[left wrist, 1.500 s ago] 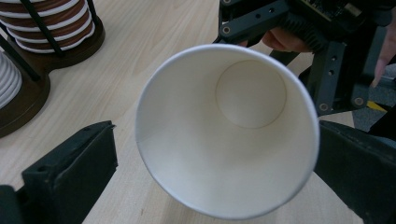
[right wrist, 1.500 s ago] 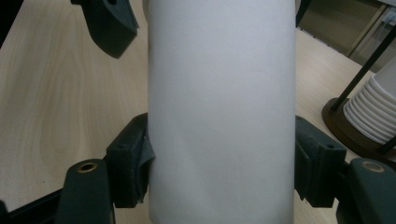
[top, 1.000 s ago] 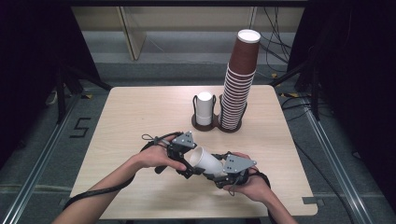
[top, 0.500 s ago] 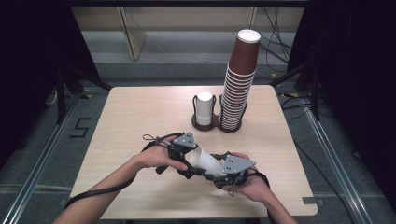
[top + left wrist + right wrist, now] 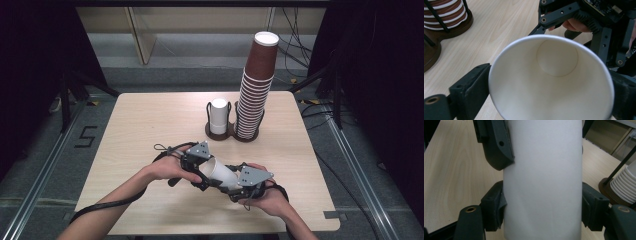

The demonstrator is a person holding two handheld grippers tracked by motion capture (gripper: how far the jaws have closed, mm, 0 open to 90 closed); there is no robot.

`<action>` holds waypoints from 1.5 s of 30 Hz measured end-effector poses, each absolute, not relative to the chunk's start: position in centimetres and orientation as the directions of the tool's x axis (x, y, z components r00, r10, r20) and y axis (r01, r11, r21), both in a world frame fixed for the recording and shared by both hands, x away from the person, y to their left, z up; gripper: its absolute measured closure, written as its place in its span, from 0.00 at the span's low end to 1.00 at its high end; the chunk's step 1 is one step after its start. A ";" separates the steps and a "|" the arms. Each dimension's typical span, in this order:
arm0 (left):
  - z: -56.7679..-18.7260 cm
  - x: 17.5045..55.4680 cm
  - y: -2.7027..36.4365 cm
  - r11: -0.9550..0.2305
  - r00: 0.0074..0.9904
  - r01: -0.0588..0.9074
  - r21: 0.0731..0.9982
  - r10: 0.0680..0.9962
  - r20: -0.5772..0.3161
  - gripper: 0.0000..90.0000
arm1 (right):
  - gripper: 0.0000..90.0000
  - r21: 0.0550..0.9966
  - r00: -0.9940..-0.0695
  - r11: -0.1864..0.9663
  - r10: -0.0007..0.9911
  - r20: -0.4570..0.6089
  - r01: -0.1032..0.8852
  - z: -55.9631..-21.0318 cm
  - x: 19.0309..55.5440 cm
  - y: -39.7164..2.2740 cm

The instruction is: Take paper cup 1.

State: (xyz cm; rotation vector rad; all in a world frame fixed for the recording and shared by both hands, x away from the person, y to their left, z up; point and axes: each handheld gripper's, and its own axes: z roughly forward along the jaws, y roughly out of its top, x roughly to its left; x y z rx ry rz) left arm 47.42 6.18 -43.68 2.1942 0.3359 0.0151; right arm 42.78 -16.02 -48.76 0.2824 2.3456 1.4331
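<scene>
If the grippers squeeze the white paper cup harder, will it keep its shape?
Probably not. The white paper cup looks thin-walled and empty, so likely light and easily crushed. Its wall already dents slightly beside the right gripper pad. Laid down, it would probably roll.

You have a light wooden counter (image 5: 150, 130) across the middle of the high view. Toward its upper right stands a dark double holder (image 5: 231, 134): the left ring carries a short white cup stack (image 5: 218, 115), and the right ring carries a tall stack of brown cups (image 5: 255, 85) with white rims that reaches into the upper part of the frame. Left of the counter, a "5" (image 5: 85, 136) is marked on the grey floor (image 5: 45, 165). At upper right, black cables (image 5: 300, 50) lie on the floor.
</scene>
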 end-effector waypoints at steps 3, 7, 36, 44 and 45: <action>-43.7 47.4 6.1 -0.569 0.965 0.228 0.790 0.242 -0.104 0.10 | 0.36 0.888 -0.909 0.459 0.360 -0.210 -0.023 -48.8 42.8 -16.0; -43.5 47.3 6.2 -0.567 0.968 0.213 0.796 0.232 -0.093 0.14 | 0.36 0.886 -0.910 0.463 0.360 -0.205 -0.016 -48.8 42.8 -16.0; -42.6 46.5 6.3 -0.583 0.984 0.101 0.806 0.178 0.006 0.25 | 0.36 0.875 -0.906 0.483 0.358 -0.225 -0.026 -49.1 42.8 -15.8; -42.0 46.2 6.0 -0.614 0.987 0.067 0.787 0.159 0.040 0.25 | 0.27 0.876 -0.909 0.481 0.377 -0.176 0.030 -49.2 42.9 -15.7; -41.8 46.1 6.0 -0.625 0.987 0.053 0.779 0.152 0.055 0.25 | 0.23 0.867 -0.909 0.497 0.376 -0.182 0.031 -49.2 43.0 -15.7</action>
